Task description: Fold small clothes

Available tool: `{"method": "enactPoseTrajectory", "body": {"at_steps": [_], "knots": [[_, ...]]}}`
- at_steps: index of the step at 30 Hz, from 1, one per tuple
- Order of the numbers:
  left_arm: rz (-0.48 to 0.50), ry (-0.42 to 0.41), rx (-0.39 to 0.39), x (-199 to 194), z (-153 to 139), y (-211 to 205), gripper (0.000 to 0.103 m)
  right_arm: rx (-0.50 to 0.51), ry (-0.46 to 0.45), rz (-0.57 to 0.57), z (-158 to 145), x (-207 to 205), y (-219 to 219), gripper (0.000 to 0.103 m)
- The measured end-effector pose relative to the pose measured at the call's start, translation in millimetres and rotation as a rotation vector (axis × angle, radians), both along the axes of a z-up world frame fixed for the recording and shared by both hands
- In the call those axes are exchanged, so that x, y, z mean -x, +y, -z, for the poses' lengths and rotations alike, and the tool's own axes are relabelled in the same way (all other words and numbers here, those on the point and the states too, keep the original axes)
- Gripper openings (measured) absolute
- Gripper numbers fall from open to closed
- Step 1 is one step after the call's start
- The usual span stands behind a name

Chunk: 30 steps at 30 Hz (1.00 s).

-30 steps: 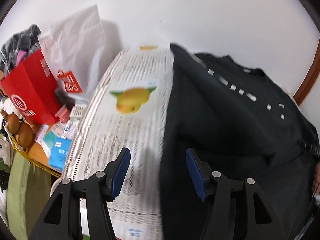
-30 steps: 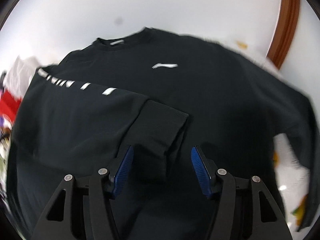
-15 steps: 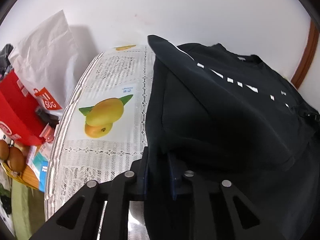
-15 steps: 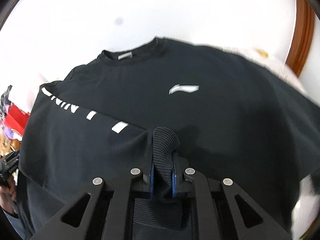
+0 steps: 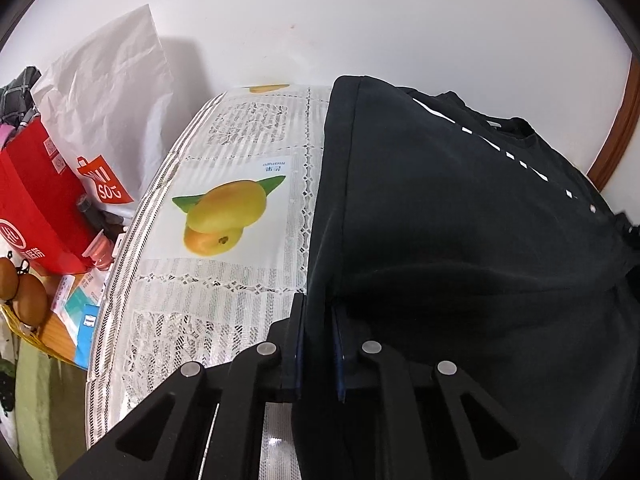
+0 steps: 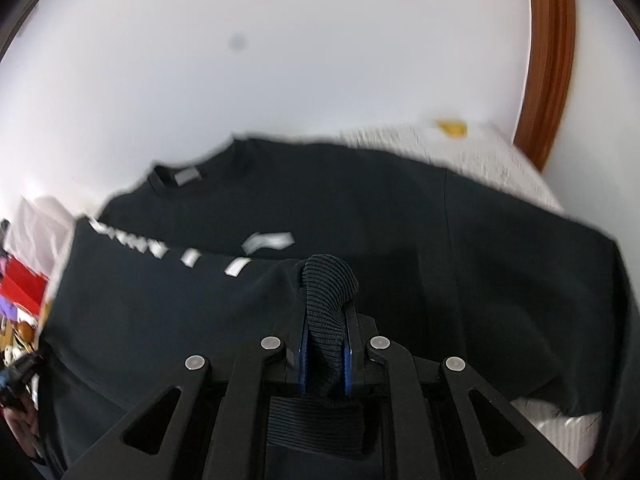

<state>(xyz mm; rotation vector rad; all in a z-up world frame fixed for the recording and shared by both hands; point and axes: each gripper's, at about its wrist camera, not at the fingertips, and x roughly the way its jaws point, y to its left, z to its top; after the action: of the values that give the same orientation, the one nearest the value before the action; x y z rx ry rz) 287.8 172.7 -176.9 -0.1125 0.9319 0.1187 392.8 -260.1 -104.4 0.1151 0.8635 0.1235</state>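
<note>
On the tabletop (image 5: 224, 304), covered by a lace-pattern cloth with a printed mango (image 5: 224, 216), lies a black sweatshirt (image 5: 460, 248) with white sleeve markings and a white chest logo (image 6: 267, 241). The left claw (image 5: 318, 344) is clenched on the sweatshirt's side edge, fabric pinched between its blue pads. The right claw (image 6: 325, 356) is clenched on the ribbed sleeve cuff (image 6: 326, 300), which bulges up above the pads; the sleeve is folded across the sweatshirt's body. Beside the tabletop, at left, stand a red bag (image 5: 36, 208) and a white paper bag (image 5: 108, 100).
</note>
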Motion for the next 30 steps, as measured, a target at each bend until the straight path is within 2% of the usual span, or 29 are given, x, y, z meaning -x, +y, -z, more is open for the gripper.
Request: {"method": "enactPoseTrajectory", "body": {"at_steps": [1,3,4,6,8,10,12,13,14,18,20,23,24,26,30], "knots": [[0.002,0.004,0.0,-0.1,-0.4,0.8,0.011,0.013,0.025,0.002,7.4,-1.5,0.1,0.016],[0.008,0.012,-0.006,1.5,-1.3,0.7,0.013,0.06,0.077,0.013,22.7,-1.5,-3.0,0.028],[0.008,0.014,-0.012,3.7,-2.6,0.7,0.014,0.08,0.085,0.018,26.2,0.7,-7.9,0.03],[0.018,0.018,-0.004,9.3,-4.9,1.0,0.014,0.085,0.05,0.025,22.7,9.7,-12.6,0.04],[0.026,0.015,0.008,16.9,-9.2,-0.1,0.014,0.121,0.053,0.025,22.7,15.4,-13.5,0.046],[0.036,-0.005,0.005,22.6,-16.0,-5.5,0.017,0.15,0.078,0.014,23.1,18.4,-14.5,0.046],[0.045,-0.036,-0.002,25.2,-24.4,-10.9,0.028,0.139,0.105,0.008,15.9,24.3,-20.3,0.046],[0.055,-0.056,-0.002,24.7,-29.7,-14.1,0.037,0.121,0.106,0.016,8.6,29.5,-25.5,0.046],[0.062,-0.068,0.003,23.0,-33.6,-16.4,0.04,0.102,0.091,0.035,-1.8,37.1,-32.7,0.046],[0.062,-0.087,-0.002,5.7,-41.2,-22.4,0.04,0.103,-0.018,0.072,-39.2,78.3,-56.8,0.046],[0.055,-0.066,-0.023,-5.3,-34.6,-23.1,0.04,0.153,-0.069,0.104,-53.0,102.8,-76.2,0.047],[0.035,-0.001,-0.063,-13.3,-14.8,-23.4,0.04,0.242,-0.098,0.183,-60.3,129.3,-107.7,0.055],[0.032,0.025,-0.074,-12.9,-6.4,-23.4,0.041,0.263,-0.098,0.209,-62.6,133.5,-118.0,0.061],[0.021,-0.003,-0.062,-5.7,-5.9,-21.6,0.043,0.29,-0.081,0.263,-59.4,147.4,-142.5,0.067],[0.015,0.011,-0.039,4.4,-9.4,-21.2,0.042,0.223,-0.024,0.366,-38.2,179.0,-194.1,0.068]]}}
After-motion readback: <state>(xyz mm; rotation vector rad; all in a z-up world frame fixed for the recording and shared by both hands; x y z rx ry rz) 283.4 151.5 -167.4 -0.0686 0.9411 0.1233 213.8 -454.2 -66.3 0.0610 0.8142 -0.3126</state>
